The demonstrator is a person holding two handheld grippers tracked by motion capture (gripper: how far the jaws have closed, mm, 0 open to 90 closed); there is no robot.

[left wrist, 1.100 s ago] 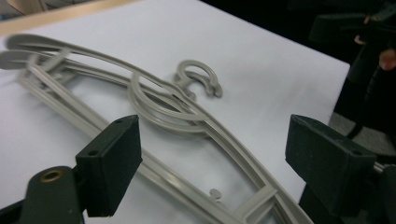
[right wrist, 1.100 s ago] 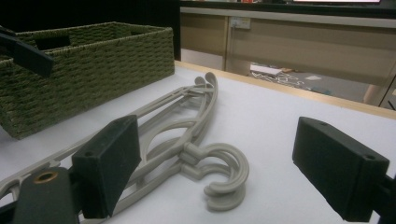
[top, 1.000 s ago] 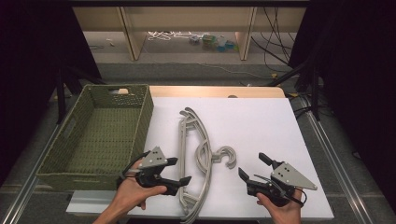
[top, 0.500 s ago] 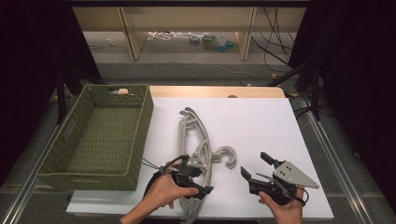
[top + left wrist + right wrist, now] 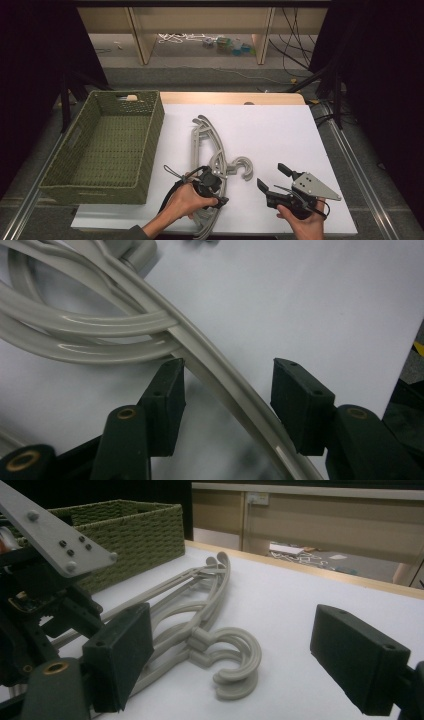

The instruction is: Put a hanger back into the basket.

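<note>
A stack of grey plastic hangers (image 5: pixel 202 135) lies on the white table top (image 5: pixel 280 135), hooks toward the right. My left gripper (image 5: pixel 212 186) points down over the stack's near end. In the left gripper view one hanger arm (image 5: pixel 225 385) runs between its jaws (image 5: pixel 227 375), close to the left pad. The jaws have just been closing, and the pads stand apart and do not pinch the arm. My right gripper (image 5: pixel 272 176) rests near the front edge, open and holding nothing; from it the hangers (image 5: pixel 200 605) lie ahead of its jaws (image 5: pixel 232 615).
A green woven basket (image 5: pixel 152 130) stands at the table's left, and its wall (image 5: pixel 130 525) rises behind the hangers. A wooden strip edges the far side. Shelving with cables stands beyond the table. Bare white surface lies right of the hangers.
The left hand moved right and down from beside the basket onto the hangers' near end, and its jaws narrowed around one arm. The right gripper kept still.
</note>
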